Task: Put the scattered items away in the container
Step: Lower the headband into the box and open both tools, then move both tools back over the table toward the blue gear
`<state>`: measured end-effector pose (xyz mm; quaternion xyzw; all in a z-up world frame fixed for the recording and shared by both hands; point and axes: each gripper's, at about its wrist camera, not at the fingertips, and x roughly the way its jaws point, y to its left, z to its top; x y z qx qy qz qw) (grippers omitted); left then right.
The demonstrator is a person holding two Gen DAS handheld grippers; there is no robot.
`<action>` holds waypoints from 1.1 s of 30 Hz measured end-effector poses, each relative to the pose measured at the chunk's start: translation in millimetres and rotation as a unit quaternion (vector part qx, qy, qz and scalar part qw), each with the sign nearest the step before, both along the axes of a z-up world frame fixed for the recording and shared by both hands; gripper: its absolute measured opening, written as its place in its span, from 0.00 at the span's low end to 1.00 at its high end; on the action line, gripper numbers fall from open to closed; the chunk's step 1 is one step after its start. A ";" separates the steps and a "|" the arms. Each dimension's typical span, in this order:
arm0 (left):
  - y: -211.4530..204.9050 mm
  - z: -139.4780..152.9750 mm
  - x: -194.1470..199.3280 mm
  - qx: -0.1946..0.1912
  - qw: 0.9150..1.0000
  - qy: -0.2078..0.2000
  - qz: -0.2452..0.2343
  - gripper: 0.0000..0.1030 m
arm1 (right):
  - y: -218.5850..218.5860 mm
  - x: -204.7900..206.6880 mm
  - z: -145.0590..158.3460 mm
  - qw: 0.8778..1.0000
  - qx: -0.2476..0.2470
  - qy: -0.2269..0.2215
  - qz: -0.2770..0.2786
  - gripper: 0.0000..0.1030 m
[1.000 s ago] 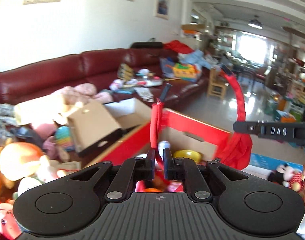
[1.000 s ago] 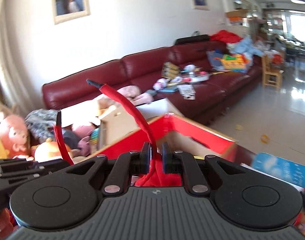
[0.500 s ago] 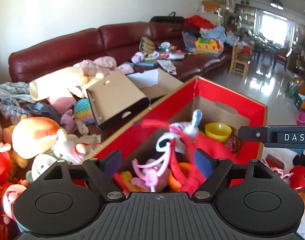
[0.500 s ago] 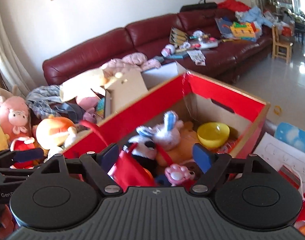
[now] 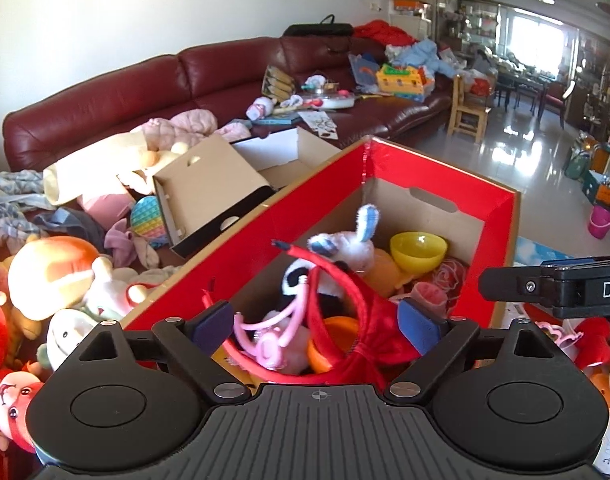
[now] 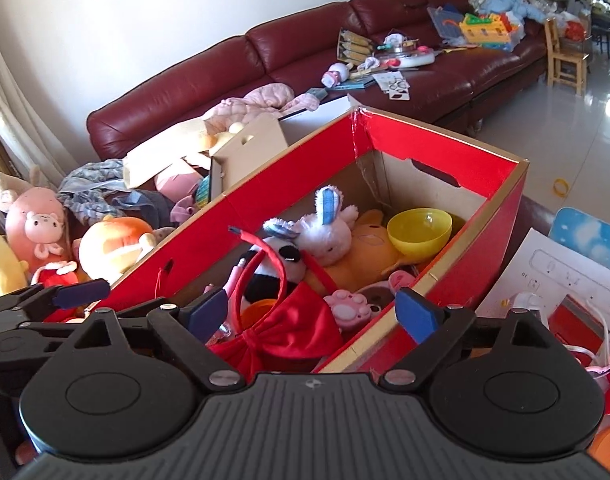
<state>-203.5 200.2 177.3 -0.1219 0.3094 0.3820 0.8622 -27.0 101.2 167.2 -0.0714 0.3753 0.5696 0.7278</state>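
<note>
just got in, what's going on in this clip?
A person is tidying toys into the red box with two handheld grippers. Both the left gripper and right gripper hover over its near end, jaws opening and gripping nothing. The red bow headband lies in the box between them, on top of a white plush bunny, a panda plush and a yellow bowl. Plenty of plush toys remain scattered outside the box.
</note>
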 end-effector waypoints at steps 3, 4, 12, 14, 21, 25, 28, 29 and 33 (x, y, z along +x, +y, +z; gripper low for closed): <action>-7.7 0.3 7.3 -0.002 1.000 -0.004 -0.017 0.93 | -7.4 4.5 2.0 1.000 -0.001 0.003 0.002 0.91; -11.9 0.9 10.2 0.002 1.000 -0.003 -0.024 0.93 | -10.7 6.3 3.0 1.000 0.000 0.003 0.000 0.91; -52.9 1.6 39.3 0.031 0.995 0.008 -0.093 0.94 | -51.8 37.0 2.5 0.999 0.006 0.003 -0.052 0.94; -65.4 -1.3 48.3 0.033 0.993 0.012 -0.115 0.94 | -65.5 46.7 -6.6 0.998 -0.007 0.003 -0.070 0.94; -110.1 -23.2 80.3 0.036 0.981 0.045 -0.183 0.95 | -122.1 81.6 -46.4 0.987 -0.047 0.033 -0.147 0.94; -127.9 -37.0 95.2 0.028 0.976 0.058 -0.208 0.95 | -149.3 95.8 -63.2 0.978 -0.060 0.060 -0.190 0.94; -140.2 -49.8 103.8 0.021 0.971 0.070 -0.226 0.96 | -164.9 101.5 -75.9 0.973 -0.065 0.078 -0.206 0.94; -145.0 -54.9 107.1 0.020 0.970 0.077 -0.230 0.96 | -167.7 102.7 -79.9 0.972 -0.068 0.083 -0.210 0.94; -154.5 -77.9 120.0 0.008 0.965 0.099 -0.243 0.97 | -177.5 105.8 -98.4 0.966 -0.078 0.107 -0.221 0.94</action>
